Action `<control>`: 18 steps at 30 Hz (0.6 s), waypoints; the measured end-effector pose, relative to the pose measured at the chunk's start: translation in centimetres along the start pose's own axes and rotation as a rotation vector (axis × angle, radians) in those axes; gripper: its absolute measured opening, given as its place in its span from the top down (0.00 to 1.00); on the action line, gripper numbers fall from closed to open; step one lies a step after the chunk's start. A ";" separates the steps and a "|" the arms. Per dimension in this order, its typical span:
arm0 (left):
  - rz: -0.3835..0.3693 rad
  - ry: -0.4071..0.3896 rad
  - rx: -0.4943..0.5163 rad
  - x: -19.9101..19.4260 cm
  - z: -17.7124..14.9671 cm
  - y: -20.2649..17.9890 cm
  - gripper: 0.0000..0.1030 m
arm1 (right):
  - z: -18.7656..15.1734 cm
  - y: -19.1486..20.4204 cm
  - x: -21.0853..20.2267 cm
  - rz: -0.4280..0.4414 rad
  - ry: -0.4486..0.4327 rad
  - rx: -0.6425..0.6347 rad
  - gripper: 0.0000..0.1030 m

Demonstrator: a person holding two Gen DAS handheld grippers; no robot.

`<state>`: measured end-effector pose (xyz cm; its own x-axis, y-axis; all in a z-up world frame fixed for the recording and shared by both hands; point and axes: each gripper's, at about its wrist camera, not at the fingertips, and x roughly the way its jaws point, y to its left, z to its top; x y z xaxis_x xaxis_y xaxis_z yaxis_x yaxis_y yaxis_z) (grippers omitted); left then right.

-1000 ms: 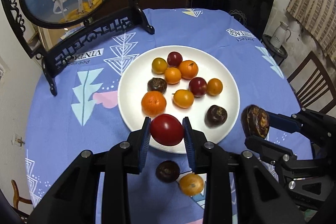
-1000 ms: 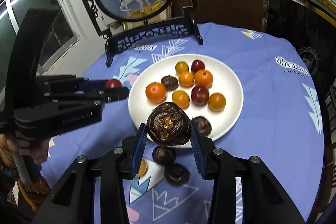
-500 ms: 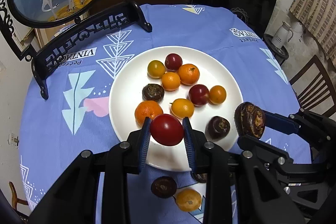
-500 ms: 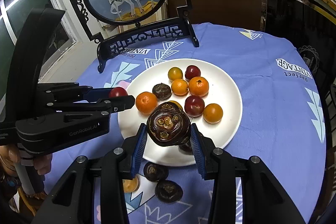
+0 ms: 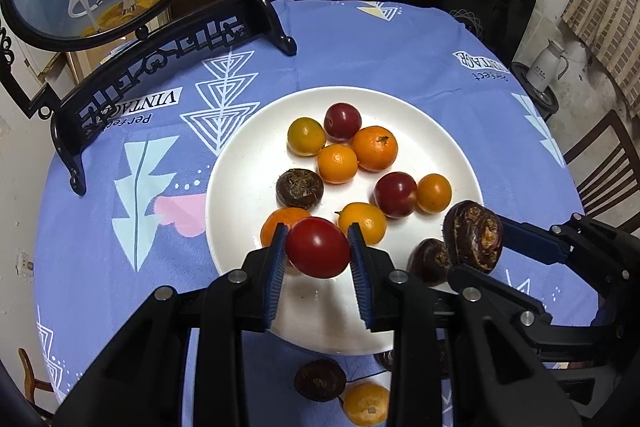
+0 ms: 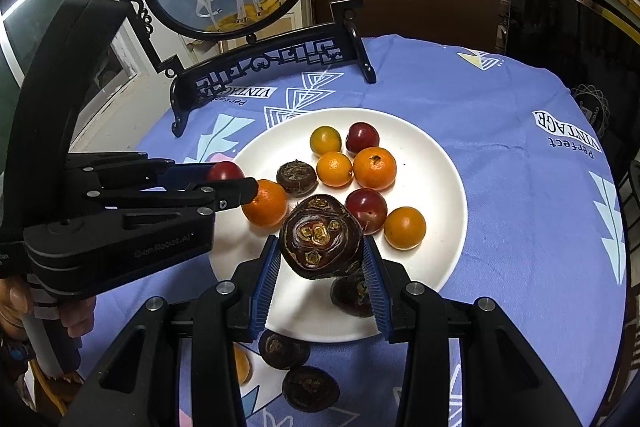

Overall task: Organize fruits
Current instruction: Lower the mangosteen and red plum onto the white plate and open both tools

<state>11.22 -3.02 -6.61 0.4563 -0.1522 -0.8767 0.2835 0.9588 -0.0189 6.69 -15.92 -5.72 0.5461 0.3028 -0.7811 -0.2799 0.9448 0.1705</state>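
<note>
A white plate [image 5: 448, 131] [image 6: 440, 155] on the blue tablecloth holds several small oranges, red plums and dark water chestnuts. My left gripper [image 5: 318, 247] is shut on a red plum [image 5: 317, 247] and holds it above the plate's near edge; it shows at left in the right wrist view [image 6: 234, 183]. My right gripper [image 6: 320, 251] is shut on a dark water chestnut [image 6: 320, 237] above the plate's near right part; it shows at right in the left wrist view [image 5: 474, 247].
Loose on the cloth near me lie a water chestnut [image 5: 320, 381] and an orange [image 5: 366, 403]; two chestnuts [image 6: 284, 349] [image 6: 310, 389] show in the right wrist view. A black framed deer screen [image 5: 168, 39] stands at the back left. A chair [image 5: 608, 163] stands right.
Both grippers have moved forward over the plate with their fruits still held. The loose fruits on the cloth have dropped toward the bottom of both views.
</note>
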 end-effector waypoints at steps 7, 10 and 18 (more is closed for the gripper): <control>0.007 0.009 -0.001 0.7 0.2 0.0 0.71 | 0.3 -0.3 0.5 0.002 0.004 0.001 0.59; 0.008 0.013 -0.004 0.9 0.3 0.0 0.71 | 0.4 -0.4 0.6 0.002 0.006 0.003 0.59; 0.006 0.018 -0.004 1.3 0.5 -0.1 0.71 | 0.6 -0.5 0.9 0.004 0.008 0.005 0.59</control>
<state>12.21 -3.42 -7.55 0.4431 -0.1420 -0.8852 0.2770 0.9607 -0.0154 7.76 -16.09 -6.13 0.5385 0.3056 -0.7853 -0.2778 0.9442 0.1769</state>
